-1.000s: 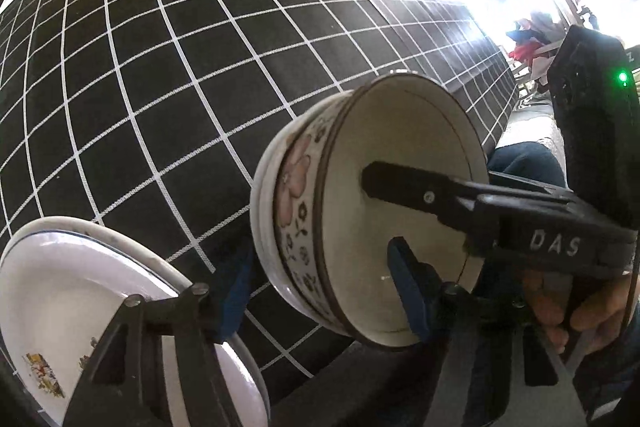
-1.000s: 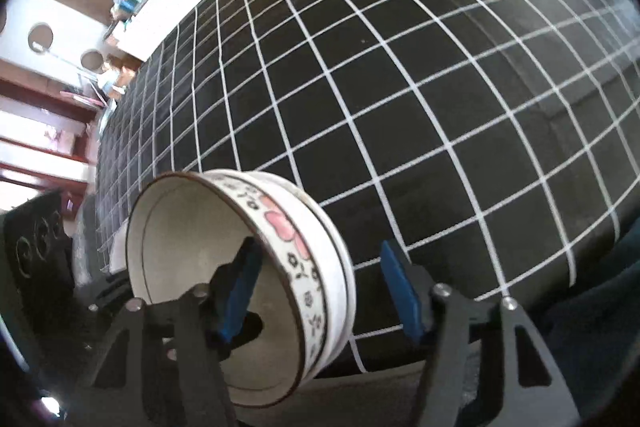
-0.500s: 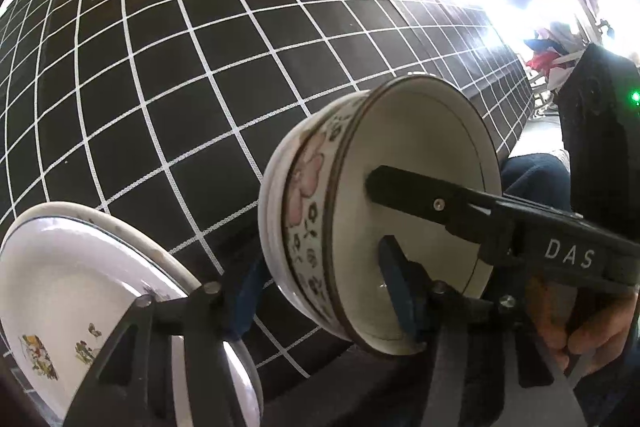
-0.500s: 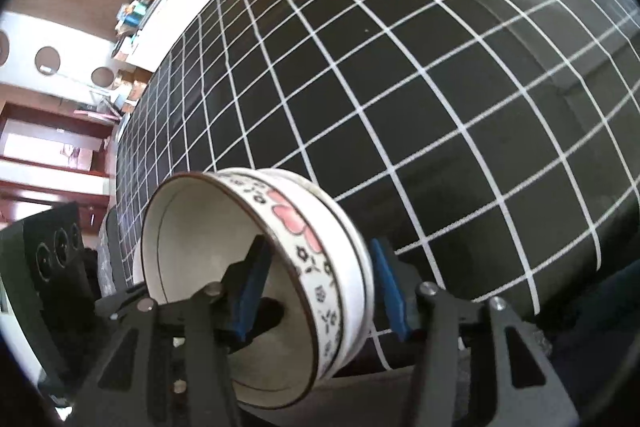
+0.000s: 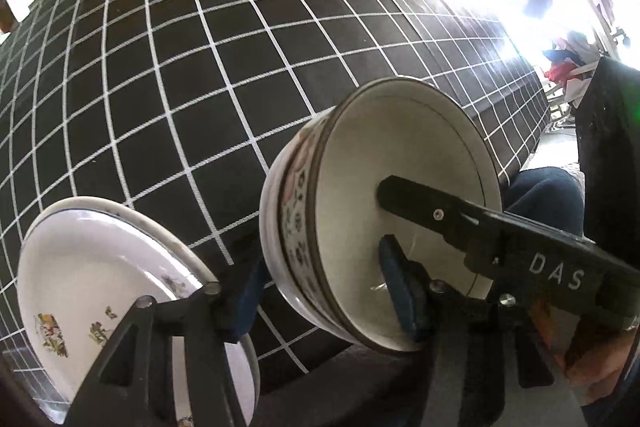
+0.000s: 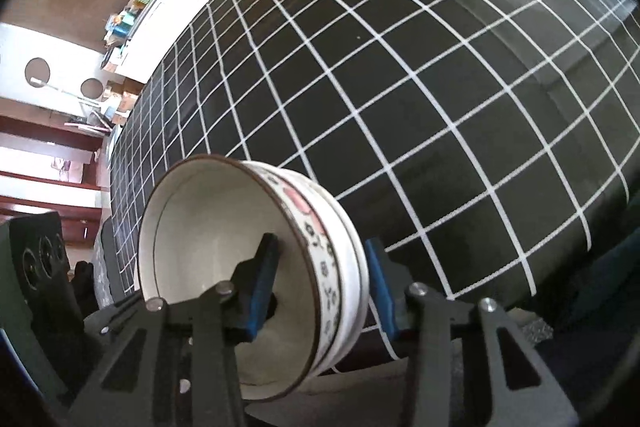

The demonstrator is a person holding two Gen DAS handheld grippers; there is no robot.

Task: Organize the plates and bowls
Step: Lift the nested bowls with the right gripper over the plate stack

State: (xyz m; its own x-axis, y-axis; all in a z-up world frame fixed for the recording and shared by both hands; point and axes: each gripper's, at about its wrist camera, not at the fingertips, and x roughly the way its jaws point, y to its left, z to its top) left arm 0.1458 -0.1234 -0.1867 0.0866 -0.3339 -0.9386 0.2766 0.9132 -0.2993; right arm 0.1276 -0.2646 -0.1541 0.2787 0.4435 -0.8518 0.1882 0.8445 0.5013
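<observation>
Right tool [image 6: 320,291] clamped on bowl [image 6: 224,267] wall at rim, bowl tipped on side above table [image 6: 400,87] near edge. Left tool [image 5: 324,299] straddles same bowl, apparently not gripping; plates [image 5: 100,291] at 8 o'clock. Risk: thin rim grip slips, bowl drops off table.

Both grippers have black angular finger frames with cut-out slots, silver screws at the joints, and blue pads [image 6: 260,287] at the fingertips. The right gripper [image 5: 520,251] carries white letters "DAS" behind its fingers, where bare skin of the hand [image 5: 596,363] shows.
</observation>
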